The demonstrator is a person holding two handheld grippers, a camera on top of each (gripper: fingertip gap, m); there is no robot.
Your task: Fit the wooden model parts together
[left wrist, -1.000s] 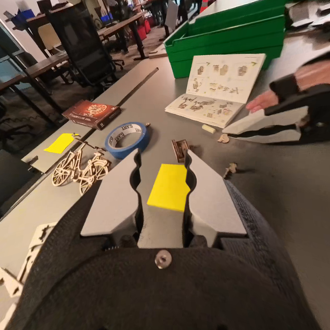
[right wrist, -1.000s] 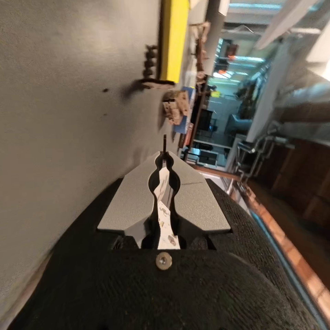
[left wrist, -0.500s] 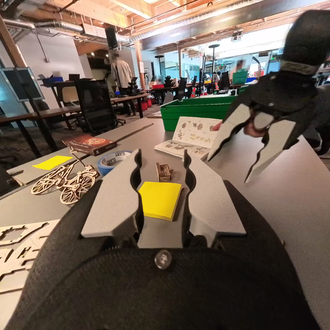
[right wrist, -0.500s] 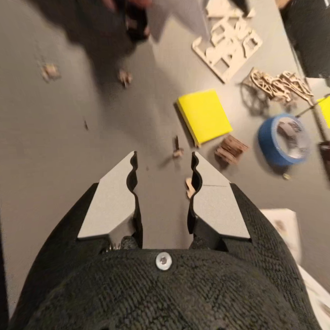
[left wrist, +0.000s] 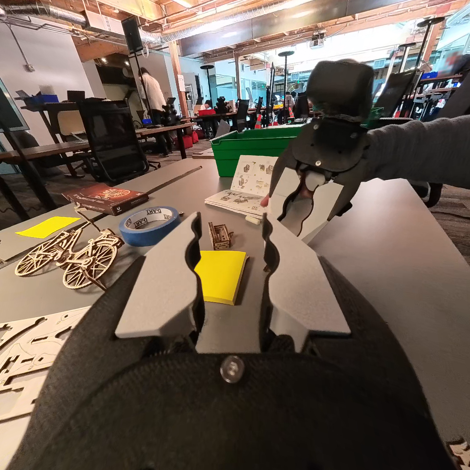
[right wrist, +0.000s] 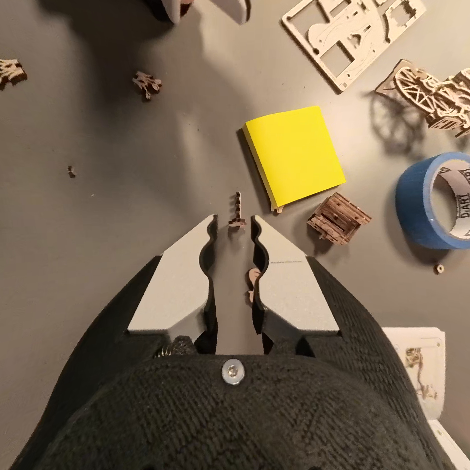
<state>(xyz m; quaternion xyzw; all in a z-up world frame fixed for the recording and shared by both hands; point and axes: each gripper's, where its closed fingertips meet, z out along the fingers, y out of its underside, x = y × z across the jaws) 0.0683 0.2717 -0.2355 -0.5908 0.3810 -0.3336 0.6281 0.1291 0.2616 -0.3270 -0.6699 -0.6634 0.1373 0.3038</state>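
Both grippers are spread and hold nothing. The right gripper [right wrist: 234, 223] points straight down at the grey table [right wrist: 101, 178], with a small toothed wooden part [right wrist: 237, 216] lying just off its fingertips, beside the yellow pad [right wrist: 295, 157]. At the pad's far corner from the left gripper [left wrist: 230, 223] sits a small wooden crate [left wrist: 220, 235]; blue tape [left wrist: 150, 225] is just beyond that. The wooden bike [left wrist: 68, 256] stands left of the pad, a cut-out sheet [right wrist: 353, 35] nearer. Two wooden scraps [right wrist: 147, 84] lie well away from the pad.
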